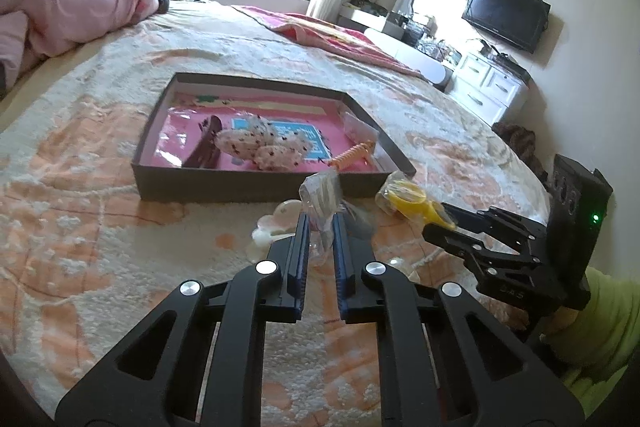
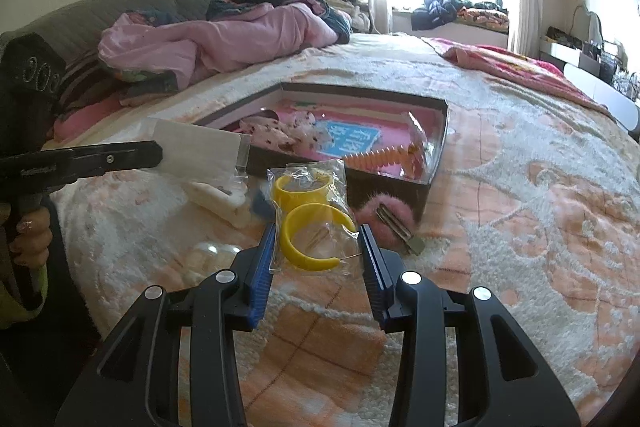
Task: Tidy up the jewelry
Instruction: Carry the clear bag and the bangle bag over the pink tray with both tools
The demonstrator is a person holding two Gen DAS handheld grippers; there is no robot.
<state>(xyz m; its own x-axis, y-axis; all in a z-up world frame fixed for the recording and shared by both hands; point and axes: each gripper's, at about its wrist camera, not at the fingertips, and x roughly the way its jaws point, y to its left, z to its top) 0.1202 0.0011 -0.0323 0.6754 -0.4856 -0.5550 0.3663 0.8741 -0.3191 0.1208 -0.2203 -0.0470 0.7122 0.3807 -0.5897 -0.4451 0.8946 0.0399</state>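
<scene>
My left gripper [image 1: 321,223] is shut on a small clear plastic packet [image 1: 320,193], held above the bedspread in front of a shallow dark box [image 1: 256,187] with a pink lining. The packet also shows in the right wrist view [image 2: 200,151] at the left gripper's tip [image 2: 158,151]. My right gripper [image 2: 318,239] is open, its jaws on either side of a clear bag of yellow hoop earrings [image 2: 310,219] that lies on the bed. The bag [image 1: 404,197] and the right gripper [image 1: 448,223] also show in the left wrist view. The box holds a spotted bow [image 1: 260,143], a dark clip [image 1: 206,145] and an orange comb clip [image 1: 352,155].
A pink fluffy hair clip [image 2: 384,215] lies by the box corner. White pearl-like pieces [image 2: 212,253] and a cream clip [image 2: 224,203] lie left of the bag. Pink bedding [image 2: 208,43] is piled at the head of the bed. A dresser and TV [image 1: 506,13] stand at the right wall.
</scene>
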